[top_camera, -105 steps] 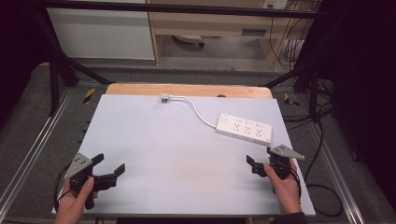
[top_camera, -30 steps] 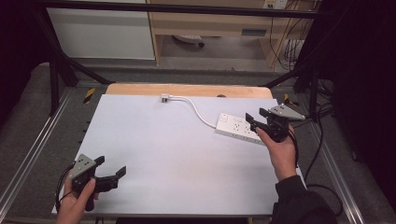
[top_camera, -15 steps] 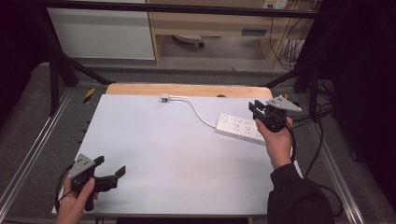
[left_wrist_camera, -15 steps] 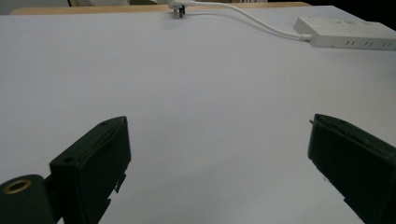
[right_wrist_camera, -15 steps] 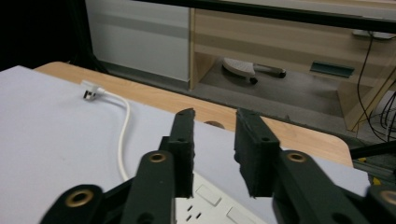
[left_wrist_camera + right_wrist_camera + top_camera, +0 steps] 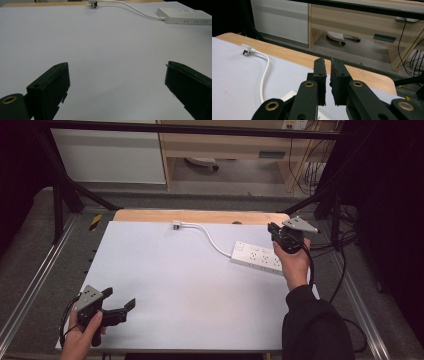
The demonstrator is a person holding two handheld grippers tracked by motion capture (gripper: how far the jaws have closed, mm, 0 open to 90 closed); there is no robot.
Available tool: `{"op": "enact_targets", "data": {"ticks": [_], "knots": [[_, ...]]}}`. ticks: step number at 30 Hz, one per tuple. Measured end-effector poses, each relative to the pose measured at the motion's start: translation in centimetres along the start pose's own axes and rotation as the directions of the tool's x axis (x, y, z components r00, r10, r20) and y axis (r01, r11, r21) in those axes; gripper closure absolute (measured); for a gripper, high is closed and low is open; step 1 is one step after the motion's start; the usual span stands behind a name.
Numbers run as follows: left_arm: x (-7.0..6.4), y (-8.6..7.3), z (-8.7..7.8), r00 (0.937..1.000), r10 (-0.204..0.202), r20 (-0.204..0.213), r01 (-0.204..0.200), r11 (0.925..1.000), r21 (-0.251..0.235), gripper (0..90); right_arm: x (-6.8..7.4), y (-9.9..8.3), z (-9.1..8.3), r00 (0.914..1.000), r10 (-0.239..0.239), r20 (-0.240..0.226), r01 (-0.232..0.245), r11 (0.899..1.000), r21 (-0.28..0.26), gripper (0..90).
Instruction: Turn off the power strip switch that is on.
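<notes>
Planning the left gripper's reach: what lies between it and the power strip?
Nothing: the high view shows bare table between the left gripper and the power strip.

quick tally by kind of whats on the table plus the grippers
power strip: 1
plug on its white cable: 1
grippers: 2, left gripper open, right gripper nearly shut on nothing
total: 4

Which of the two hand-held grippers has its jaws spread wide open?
The left hand-held gripper, at the table's near left corner; its jaws stand far apart. The right hand-held gripper, above the power strip, has jaws nearly closed.
</notes>
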State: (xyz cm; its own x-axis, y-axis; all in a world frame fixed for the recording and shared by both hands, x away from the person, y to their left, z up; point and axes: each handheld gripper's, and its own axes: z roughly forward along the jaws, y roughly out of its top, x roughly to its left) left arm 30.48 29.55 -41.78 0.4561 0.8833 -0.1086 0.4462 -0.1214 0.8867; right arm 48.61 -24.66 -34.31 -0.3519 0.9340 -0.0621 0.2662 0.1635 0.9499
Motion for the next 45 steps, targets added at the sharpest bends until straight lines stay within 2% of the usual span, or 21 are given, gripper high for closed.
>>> {"op": "enact_targets", "data": {"ticks": [7, 12, 27, 45], "knots": [[0.0, -0.1, 0.0, 1.0, -0.002, 0.004, 0.002, 1.0, 0.007, 5.7, -0.2, 0.3, 0.9, 0.9999, 0.014, 0.006, -0.014, 1.0, -0.003, 88.1], [0.0, -0.1, 0.0, 1.0, -0.003, 0.005, 0.003, 1.0, 0.009, 5.7, -0.3, 0.2, 1.4, 0.9989, 0.046, 0.013, -0.046, 0.999, 0.001, 90.0], [0.0, -0.1, 0.1, 1.0, -0.002, 0.005, 0.002, 0.9999, 0.013, 5.7, -1.6, 0.0, 3.0, 0.9954, 0.085, 0.043, -0.086, 0.996, 0.019, 90.0], [0.0, -0.1, 0.1, 1.0, -0.004, 0.009, 0.004, 0.9999, 0.014, 5.7, -0.9, -0.5, 5.5, 0.9972, 0.065, 0.037, -0.068, 0.995, 0.078, 90.0]]}}
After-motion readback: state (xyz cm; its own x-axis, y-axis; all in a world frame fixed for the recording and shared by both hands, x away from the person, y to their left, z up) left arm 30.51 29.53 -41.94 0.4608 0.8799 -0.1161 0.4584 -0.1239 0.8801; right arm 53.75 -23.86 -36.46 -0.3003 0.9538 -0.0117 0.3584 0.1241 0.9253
